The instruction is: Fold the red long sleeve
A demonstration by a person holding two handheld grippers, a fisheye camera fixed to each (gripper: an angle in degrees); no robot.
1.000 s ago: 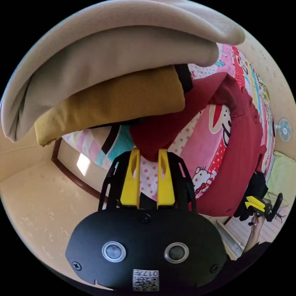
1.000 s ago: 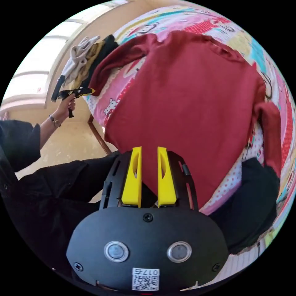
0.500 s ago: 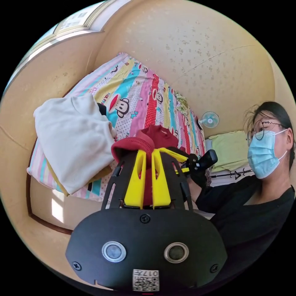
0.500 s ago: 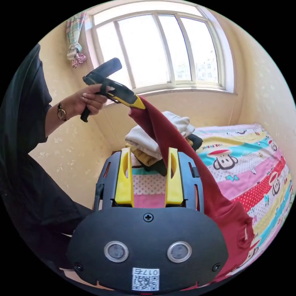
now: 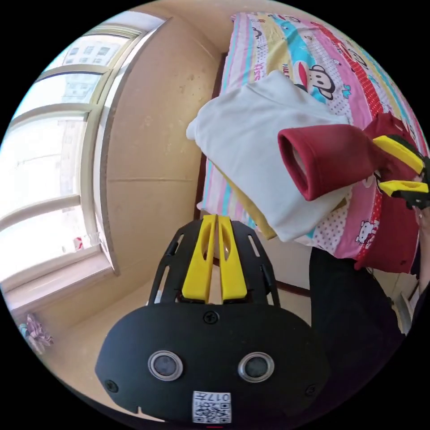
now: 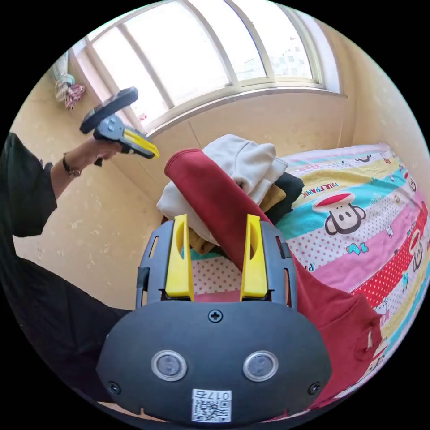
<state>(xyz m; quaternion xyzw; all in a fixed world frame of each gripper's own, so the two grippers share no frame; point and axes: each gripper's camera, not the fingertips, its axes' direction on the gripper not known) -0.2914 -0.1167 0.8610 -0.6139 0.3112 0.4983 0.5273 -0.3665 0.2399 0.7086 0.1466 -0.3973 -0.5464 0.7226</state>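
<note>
The red long sleeve (image 6: pixel 345 322) lies on the bed, one sleeve (image 6: pixel 215 197) raised over the stacked clothes, its cuff (image 5: pixel 298 163) gaping. My left gripper (image 5: pixel 216 217) is shut with nothing in it and points at the wall under the window. In the right gripper view a hand holds it (image 6: pixel 150 152) up left of the cuff, apart from the cloth. My right gripper (image 6: pixel 216 219) is open, and the sleeve runs past its right jaw. In the left gripper view it (image 5: pixel 377 162) is open at the sleeve's far end.
A stack of folded clothes sits at the bed's corner: white (image 6: pixel 242 165) on top, mustard (image 6: pixel 273 197) and black (image 6: pixel 291 186) below. The cartoon-print sheet (image 6: pixel 358 233) covers the bed (image 5: pixel 286 49). A window (image 6: pixel 215 49) and wall stand behind. The person's dark clothing (image 5: pixel 349 304) is close by.
The left gripper has let go of the red cuff and swung away toward the window. The sleeve has dropped lower over the stack. The right gripper stays open.
</note>
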